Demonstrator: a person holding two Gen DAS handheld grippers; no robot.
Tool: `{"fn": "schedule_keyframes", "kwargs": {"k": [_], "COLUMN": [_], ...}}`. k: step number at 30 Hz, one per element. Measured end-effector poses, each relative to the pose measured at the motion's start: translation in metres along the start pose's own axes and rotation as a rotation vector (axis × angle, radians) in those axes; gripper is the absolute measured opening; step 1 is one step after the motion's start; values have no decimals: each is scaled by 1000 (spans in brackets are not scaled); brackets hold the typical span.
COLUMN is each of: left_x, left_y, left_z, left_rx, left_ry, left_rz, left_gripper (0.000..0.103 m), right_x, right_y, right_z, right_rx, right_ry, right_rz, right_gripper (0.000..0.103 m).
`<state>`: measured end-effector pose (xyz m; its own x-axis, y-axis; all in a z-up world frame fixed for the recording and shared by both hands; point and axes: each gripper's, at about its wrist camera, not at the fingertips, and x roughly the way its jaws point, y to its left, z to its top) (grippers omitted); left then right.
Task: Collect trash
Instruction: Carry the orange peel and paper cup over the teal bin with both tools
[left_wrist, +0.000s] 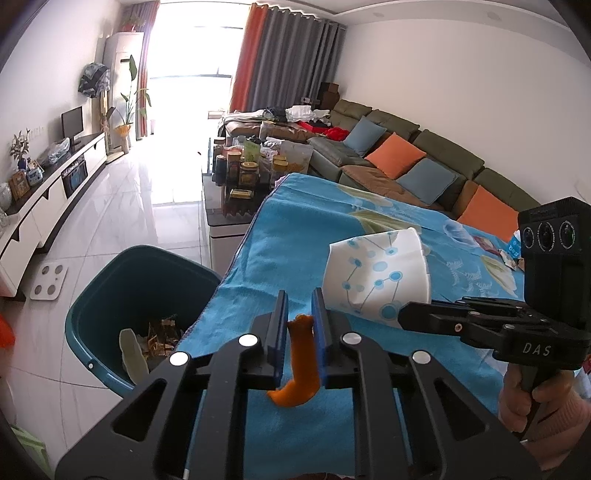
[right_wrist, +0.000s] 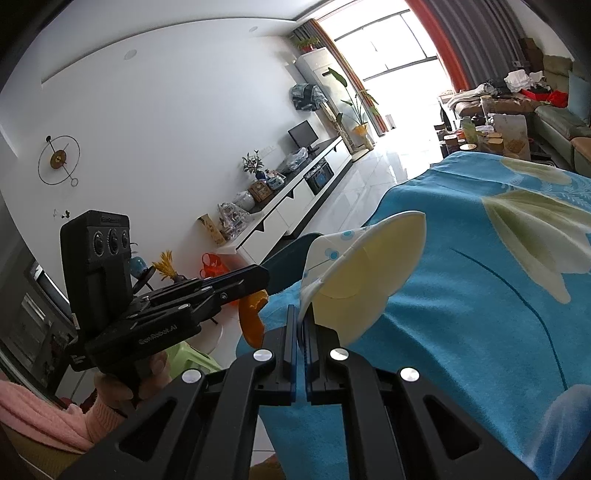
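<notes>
My left gripper (left_wrist: 300, 306) is shut on a curled strip of orange peel (left_wrist: 300, 363) and holds it over the blue cloth near the table's left edge; the peel also shows in the right wrist view (right_wrist: 252, 320). My right gripper (right_wrist: 301, 314) is shut on the rim of a crushed white paper cup (right_wrist: 364, 273) with blue dots, held above the cloth; the cup also shows in the left wrist view (left_wrist: 376, 275). A teal trash bin (left_wrist: 107, 295) stands on the floor left of the table, with scraps inside.
The table is covered by a blue flowered cloth (left_wrist: 314, 229). More wrappers (left_wrist: 511, 251) lie at its far right. A coffee table with jars (left_wrist: 251, 166), a sofa (left_wrist: 406, 155) and a TV cabinet (left_wrist: 55, 184) stand beyond. A white scale (left_wrist: 48, 281) lies on the floor.
</notes>
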<state>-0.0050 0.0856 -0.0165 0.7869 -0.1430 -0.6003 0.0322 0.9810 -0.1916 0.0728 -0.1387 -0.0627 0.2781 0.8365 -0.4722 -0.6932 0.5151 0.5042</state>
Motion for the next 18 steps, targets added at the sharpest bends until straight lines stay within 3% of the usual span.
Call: {"fn": "schedule_keyframes", "kwargs": {"k": [18], "left_x": [-6], "left_y": [14], "left_z": [6], "left_rx": [-11], "left_ry": [-33], "left_rz": [20], "left_gripper": [12], "right_x": [7], "right_y": [6], "right_z": [3], "right_rx": [-13], "right_ry": [23], "right_rz": [17], "right_gripper": [2]}}
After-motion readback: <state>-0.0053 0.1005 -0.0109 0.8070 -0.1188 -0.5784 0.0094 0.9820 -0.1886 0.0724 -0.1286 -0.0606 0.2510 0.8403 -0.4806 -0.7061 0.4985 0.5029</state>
